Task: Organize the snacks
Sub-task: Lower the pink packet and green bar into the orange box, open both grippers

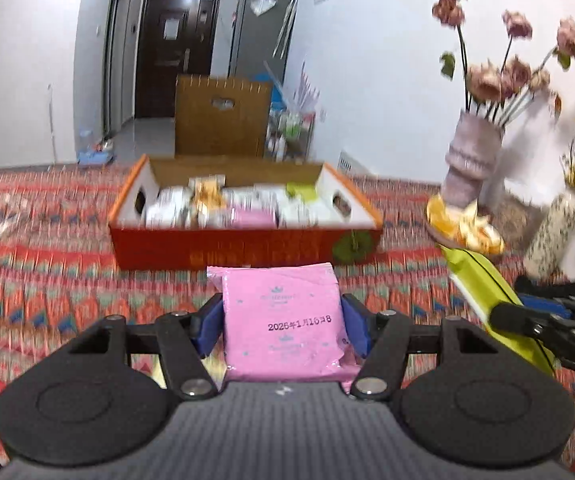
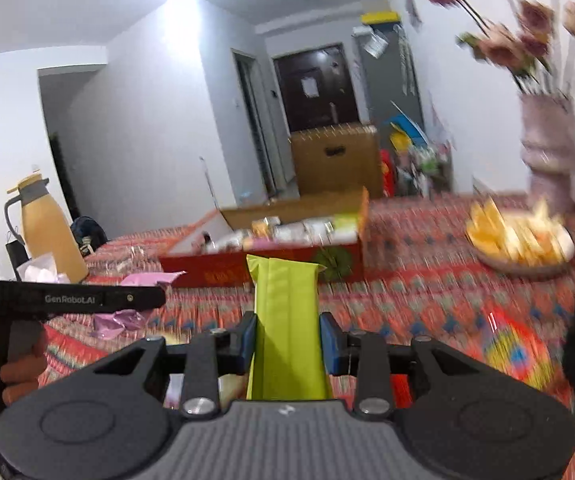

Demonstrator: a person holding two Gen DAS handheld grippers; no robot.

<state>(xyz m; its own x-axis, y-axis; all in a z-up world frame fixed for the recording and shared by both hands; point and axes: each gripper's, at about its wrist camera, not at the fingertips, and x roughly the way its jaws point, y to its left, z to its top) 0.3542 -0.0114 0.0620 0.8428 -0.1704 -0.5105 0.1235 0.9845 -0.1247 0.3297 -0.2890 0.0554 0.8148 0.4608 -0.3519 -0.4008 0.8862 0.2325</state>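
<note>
**Pink and green packets in hand, box dead ahead**

Pink film sits clamped between my left gripper (image 1: 283,322), the blue pads (image 1: 207,330) pressing both side edges of the pink packet (image 1: 283,320). My right gripper (image 2: 287,344) is likewise closed on the long green packet (image 2: 285,320), which sticks out well beyond the fingertips. Both are carried above the patterned tablecloth (image 1: 47,280), and straight ahead of both pairs of fingers lies the open orange box (image 1: 243,248), already holding a row of snacks.

As I judge it, the step in hand is carrying these two to the box and dropping them in. To do it well I would bring one gripper over the near wall at a time, since the two tools run close together and the green packet's far end swings near the plate of chips (image 2: 521,240) and the vase (image 1: 473,152) right of the fingers. I would lower each packet into a gap among the snacks before letting go, and look for one beside the pink packet already inside. Both views are blurred by motion, so I would slow down before release.

Readable writing: the pink packet carries a printed date, "2026年1月16日8" as best I can make out; its fainter print above and below is too pale to read. The left tool's body, seen from the right wrist, reads "GenRobot.AI". The box front bears lettering too smeared to read.
</note>
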